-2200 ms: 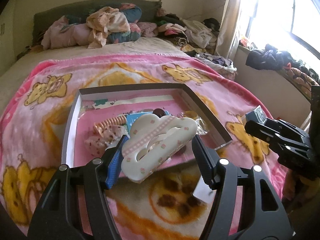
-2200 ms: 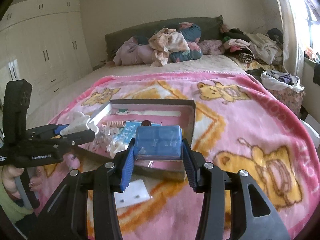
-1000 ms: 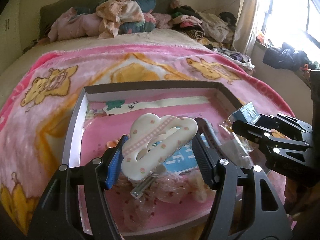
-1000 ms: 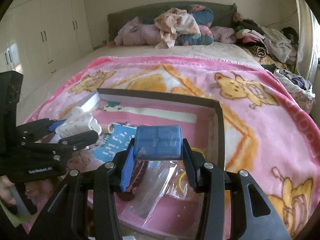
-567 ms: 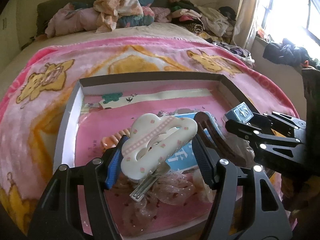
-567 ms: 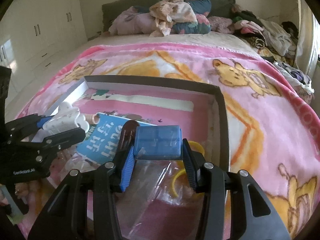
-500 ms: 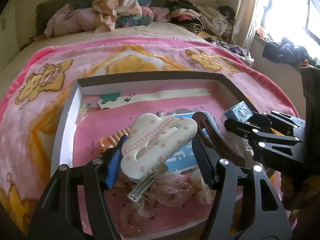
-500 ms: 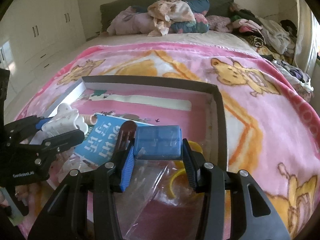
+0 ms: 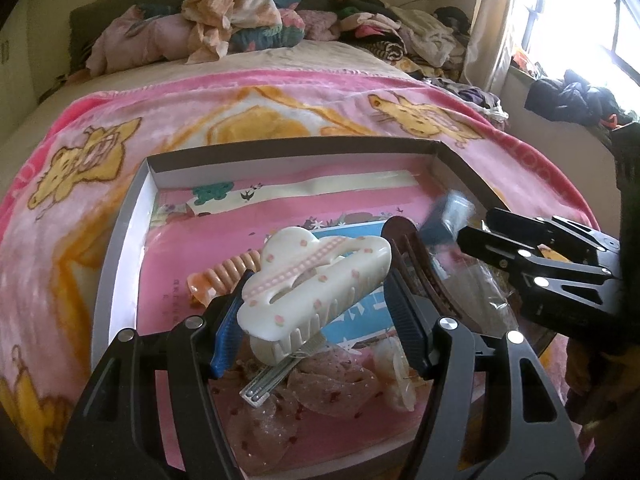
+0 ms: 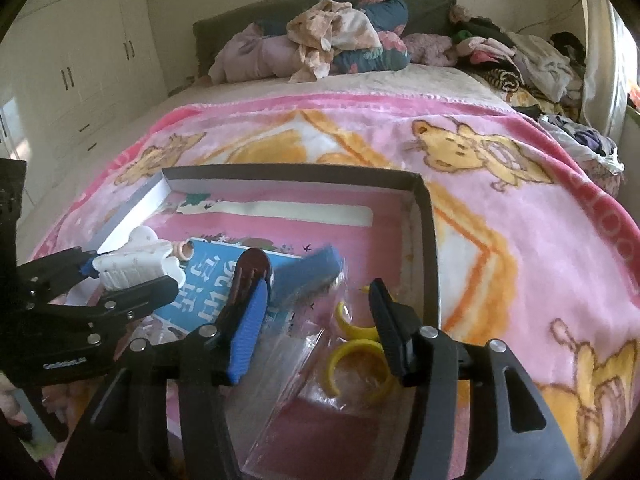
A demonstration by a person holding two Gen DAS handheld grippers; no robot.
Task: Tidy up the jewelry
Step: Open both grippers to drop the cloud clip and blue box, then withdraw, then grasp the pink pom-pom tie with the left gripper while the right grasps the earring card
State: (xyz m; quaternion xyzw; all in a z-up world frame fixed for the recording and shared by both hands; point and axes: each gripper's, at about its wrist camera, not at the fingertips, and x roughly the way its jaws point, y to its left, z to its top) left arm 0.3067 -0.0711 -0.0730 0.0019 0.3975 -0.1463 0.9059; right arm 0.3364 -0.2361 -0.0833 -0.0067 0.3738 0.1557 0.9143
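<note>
My left gripper (image 9: 316,316) is shut on a white cloud-shaped hair claw (image 9: 316,276) with pink dots, held just above the shallow dark-rimmed tray (image 9: 296,146). In the right wrist view the same claw (image 10: 136,264) sits in the left gripper (image 10: 132,276) at the left edge. My right gripper (image 10: 316,312) hangs over the tray's (image 10: 296,172) right part, and its jaws are opening. The small blue plastic box (image 10: 308,276) is blurred, tilted and free of the pads, just beyond them. From the left wrist view this box (image 9: 444,216) shows off the tips of the right gripper (image 9: 480,236).
In the tray lie a brown hair clip (image 10: 250,276), a blue printed card (image 10: 208,280), yellow bangles (image 10: 356,352) in clear bags, an orange spiral tie (image 9: 224,276) and a metal clip (image 9: 268,380). Clothes (image 10: 332,44) are piled at the bed's head, on the pink blanket (image 10: 520,208).
The right gripper's fingers have spread apart and the blue box has slipped out of them, tipping toward the tray. The left gripper still holds the white claw in place.
</note>
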